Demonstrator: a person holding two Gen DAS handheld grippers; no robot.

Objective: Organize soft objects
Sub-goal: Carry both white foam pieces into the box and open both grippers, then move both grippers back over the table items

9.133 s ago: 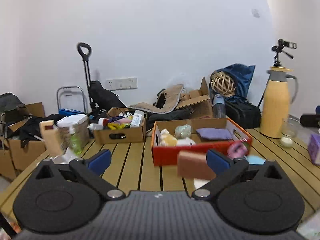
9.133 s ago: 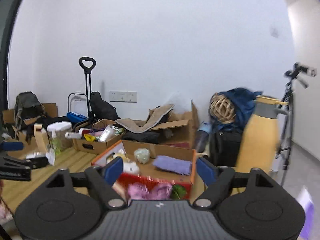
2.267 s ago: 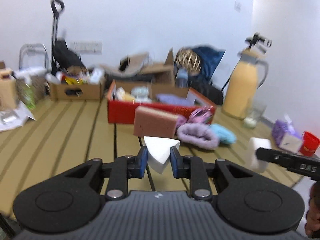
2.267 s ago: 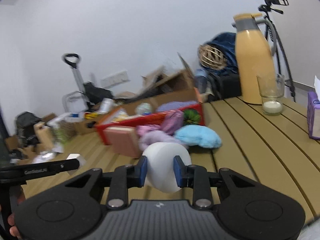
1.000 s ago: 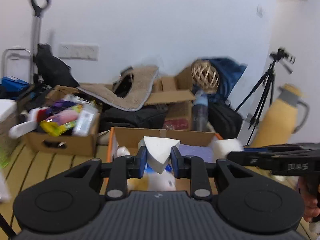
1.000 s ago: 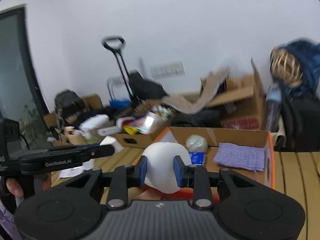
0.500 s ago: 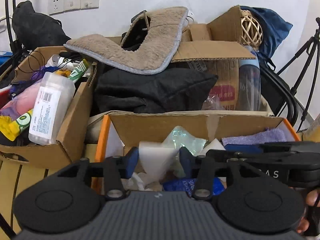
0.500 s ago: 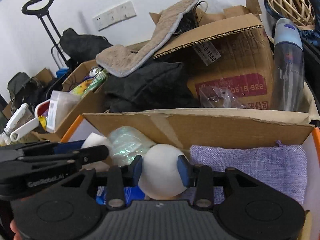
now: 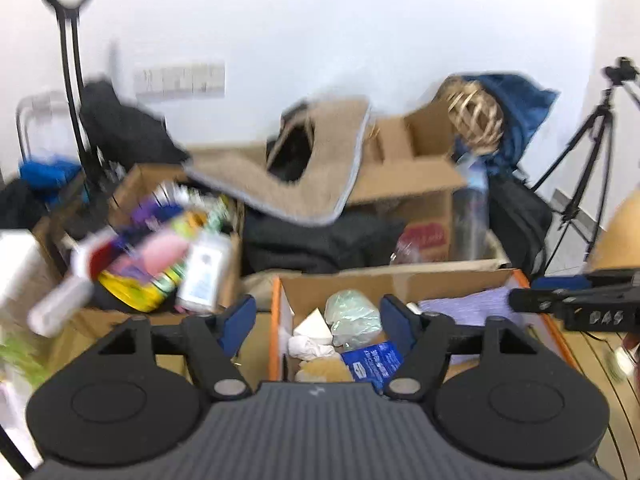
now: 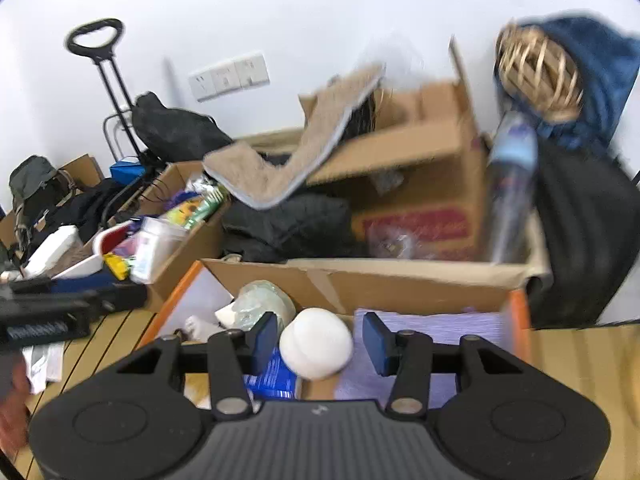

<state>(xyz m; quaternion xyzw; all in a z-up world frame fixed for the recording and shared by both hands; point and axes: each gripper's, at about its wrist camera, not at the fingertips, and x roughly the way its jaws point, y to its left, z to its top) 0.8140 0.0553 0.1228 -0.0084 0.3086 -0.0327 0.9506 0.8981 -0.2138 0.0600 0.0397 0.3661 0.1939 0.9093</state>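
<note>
Between the parted jaws of the right gripper [image 10: 318,338], just opening, sat a round white foam ball [image 10: 316,348], seemingly light and squashy, best pinched across its middle; the left gripper [image 9: 318,318] gaped empty.

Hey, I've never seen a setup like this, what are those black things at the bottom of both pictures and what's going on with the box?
Those black shapes are hand-held grippers, one in each of a person's hands, each with a wide-angle camera looking forward along its two blue-padded fingers. One picture is from the left gripper, the other from the right gripper.

Both point at an orange cardboard box on a slatted wooden table. The box already holds a purple cloth, a pale green wrapped ball, a white wedge sponge and a blue packet.

Both sets of jaws have just been opening. The left holds nothing; the wedge lies in the box beyond. A white foam ball sits between the right pads with gaps on either side, so it looks released into the box.
</note>
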